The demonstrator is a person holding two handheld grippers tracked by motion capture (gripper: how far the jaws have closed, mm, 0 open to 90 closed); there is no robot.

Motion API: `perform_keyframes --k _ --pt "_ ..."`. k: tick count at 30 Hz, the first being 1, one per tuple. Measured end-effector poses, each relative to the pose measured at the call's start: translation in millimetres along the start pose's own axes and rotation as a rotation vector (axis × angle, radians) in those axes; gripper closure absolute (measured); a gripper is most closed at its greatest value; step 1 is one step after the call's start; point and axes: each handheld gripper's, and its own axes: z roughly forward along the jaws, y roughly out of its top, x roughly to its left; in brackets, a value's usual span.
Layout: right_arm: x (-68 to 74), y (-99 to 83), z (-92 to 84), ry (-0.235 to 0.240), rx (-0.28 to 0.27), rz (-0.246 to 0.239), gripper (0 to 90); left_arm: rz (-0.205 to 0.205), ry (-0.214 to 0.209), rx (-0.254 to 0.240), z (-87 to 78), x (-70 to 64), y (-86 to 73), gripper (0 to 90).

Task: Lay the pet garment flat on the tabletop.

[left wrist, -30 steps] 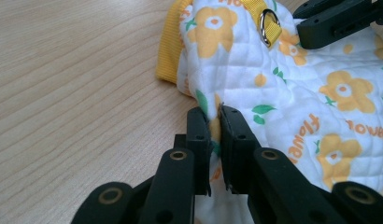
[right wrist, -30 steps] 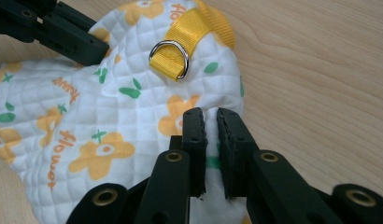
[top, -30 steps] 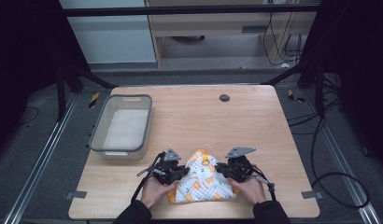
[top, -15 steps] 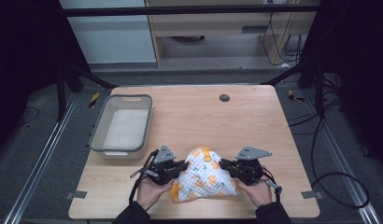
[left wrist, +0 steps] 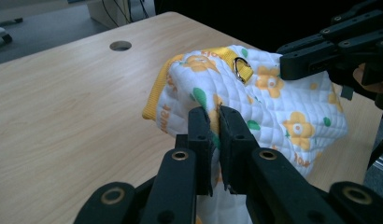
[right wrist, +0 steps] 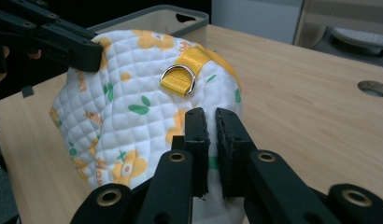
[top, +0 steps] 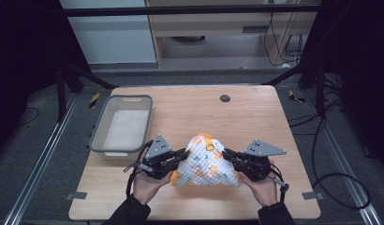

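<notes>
Item: quilted white cloth (top: 205, 161) with orange flower print, yellow strap and metal D-ring (right wrist: 178, 78); bunched into a mound, held at the near-centre of the wooden tabletop (top: 255, 117), whether resting on it or just clear of it not discernible. Left gripper (left wrist: 214, 122): jaws nearly closed, pinching a fold at the cloth's left edge. Right gripper (right wrist: 212, 125): jaws nearly closed, pinching the right edge. Grey plastic bin (top: 122, 124): apart, at far left, apparently empty. Probable step: lifting or spreading the cloth. Handling advice: keep both pinches firm, move hands evenly, avoid snagging the D-ring, draw edges apart without jerking.
</notes>
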Motion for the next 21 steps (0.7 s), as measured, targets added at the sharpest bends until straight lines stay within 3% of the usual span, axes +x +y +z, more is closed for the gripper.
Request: perform_keyframes --k 6,7,9,11,12,13,14,15,20,21 --pt "-6.3 13.4 5.0 -0.026 -0.055 0.007 83.7 -0.003 0.026 -0.04 2.6 8.9 18.1 83.7" --pt "-13.5 18.9 13.9 -0.05 -0.07 0.018 83.5 -0.021 0.043 -0.057 9.0 17.6 25.6 83.6" --pt "-22.9 22.4 27.9 -0.085 -0.072 0.04 83.3 -0.034 0.055 -0.068 13.9 22.6 28.6 83.6" --pt "-33.7 23.9 45.8 -0.129 -0.065 0.058 81.6 -0.052 0.124 -0.088 35.8 39.9 33.6 82.3" --pt "-33.7 23.9 45.8 -0.129 -0.065 0.058 81.6 -0.052 0.124 -0.088 35.8 39.9 33.6 80.3" --pt "-44.1 22.7 64.2 -0.19 -0.042 0.071 76.0 -0.114 0.185 -0.102 51.6 54.3 31.6 73.9" --pt "-44.1 22.7 64.2 -0.19 -0.042 0.071 76.0 -0.114 0.185 -0.102 51.6 54.3 31.6 63.9" --pt "-53.8 18.2 78.8 -0.246 -0.012 0.08 72.3 -0.125 0.262 -0.079 62.5 64.4 27.2 56.6" --pt "-59.3 11.4 78.9 -0.277 0.003 0.046 66.0 -0.135 0.261 -0.067 59.5 71.4 13.8 45.4" --pt "-60.4 8.4 70.9 -0.274 0.0 0.037 63.6 -0.121 0.257 -0.067 53.0 70.8 7.7 44.1"
